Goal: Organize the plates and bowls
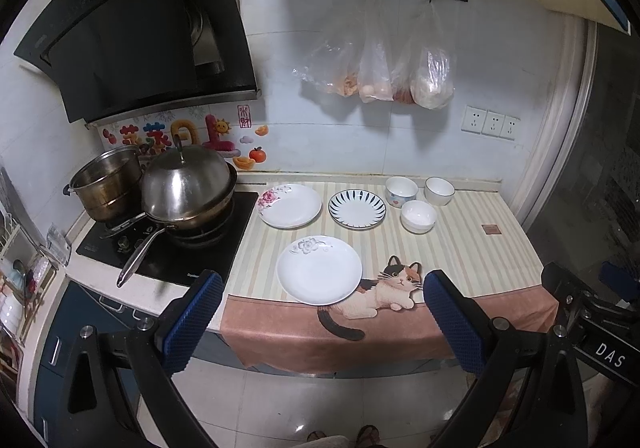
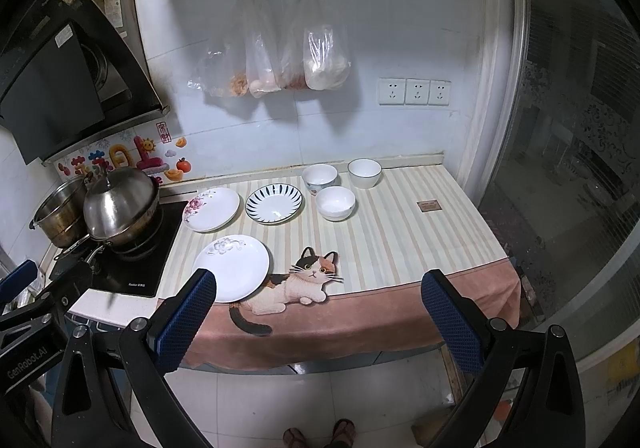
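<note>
1. I see both tools held back from the bench (image 1: 472, 248), above the floor. The left hand-held gripper (image 1: 320, 312) has its blue pads spread wide with nothing between them; the right hand-held gripper (image 2: 318, 314) is just as wide and just as empty.
2. Three plates sit apart on the striped cat-print cloth (image 2: 400, 240): a plain white round plate with a grey flower (image 1: 319, 269) nearest me, a white plate with pink blossoms (image 1: 290, 205) behind it by the black cooktop (image 1: 168, 248), and a white plate with dark blue rim strokes (image 1: 357, 208) just right of that.
3. Three small white ceramic bowls cluster near the back wall: a patterned bowl (image 2: 319, 177), a blue-rimmed bowl (image 2: 364, 173), and a plain bowl (image 2: 335, 202) in front of them.
4. I judge nothing is stacked yet, so the work is at its start.
5. Risks as I read them: glazed plates lie flat, so a pad may skid off a rim; the cloth hangs over the bench edge and could drag, pulling the near plate with it; the long steel pan handle (image 1: 140, 252) juts toward my left approach; bowls set down hard may chip.
</note>
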### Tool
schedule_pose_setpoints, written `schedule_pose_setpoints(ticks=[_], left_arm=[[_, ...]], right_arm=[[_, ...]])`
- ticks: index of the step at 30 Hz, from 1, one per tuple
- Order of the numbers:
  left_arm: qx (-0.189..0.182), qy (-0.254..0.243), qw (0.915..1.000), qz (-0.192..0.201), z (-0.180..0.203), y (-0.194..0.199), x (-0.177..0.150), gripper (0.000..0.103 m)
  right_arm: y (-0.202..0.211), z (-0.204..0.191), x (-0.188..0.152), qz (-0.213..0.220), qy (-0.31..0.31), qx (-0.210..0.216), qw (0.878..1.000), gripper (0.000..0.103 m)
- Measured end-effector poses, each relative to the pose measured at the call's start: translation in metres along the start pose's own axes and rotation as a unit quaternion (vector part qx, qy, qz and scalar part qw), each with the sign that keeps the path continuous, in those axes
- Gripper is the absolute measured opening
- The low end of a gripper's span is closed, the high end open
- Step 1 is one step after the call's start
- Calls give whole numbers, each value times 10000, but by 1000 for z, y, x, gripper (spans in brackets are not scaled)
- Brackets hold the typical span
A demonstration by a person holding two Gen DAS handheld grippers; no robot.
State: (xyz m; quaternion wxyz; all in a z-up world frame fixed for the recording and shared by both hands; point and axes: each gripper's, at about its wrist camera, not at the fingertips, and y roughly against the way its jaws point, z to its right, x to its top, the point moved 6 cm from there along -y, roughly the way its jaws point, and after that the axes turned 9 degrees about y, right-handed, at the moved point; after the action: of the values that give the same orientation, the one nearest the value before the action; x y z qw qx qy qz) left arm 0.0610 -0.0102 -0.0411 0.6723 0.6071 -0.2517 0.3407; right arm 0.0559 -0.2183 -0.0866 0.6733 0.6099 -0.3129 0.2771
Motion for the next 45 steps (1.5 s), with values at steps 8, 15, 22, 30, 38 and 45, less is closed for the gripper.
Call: schedule_pose_setpoints(ticks=[8,15,22,30,38,45], left_arm=[[-163,420,9990,45,-33,-19,9,103],[-88,721,9970,-257,-70,-63,5,103],[-190,989,9902,-965,-90,-148,-2,103],[-235,891,9798,-1777,-84,-262,-10,103],[266,1242,9573,-2596,-106,-379,-38,103],[363,1556,9322,-3247,-128,-460,-58,100]], right_arm=[[-18,-15,0,15,-142,406,9991,103],[-78,-38,-16,-538,-375,946,9933,103],[-161,-61,-29,-1136,-165,863,9896,103],[-294,-82,-38,-1959,-150,1419,9702,103],[-439,-112,-31,-2602,47,2195,9403,103],[-548,-123,-45,-3163,370,2223,9215,99]])
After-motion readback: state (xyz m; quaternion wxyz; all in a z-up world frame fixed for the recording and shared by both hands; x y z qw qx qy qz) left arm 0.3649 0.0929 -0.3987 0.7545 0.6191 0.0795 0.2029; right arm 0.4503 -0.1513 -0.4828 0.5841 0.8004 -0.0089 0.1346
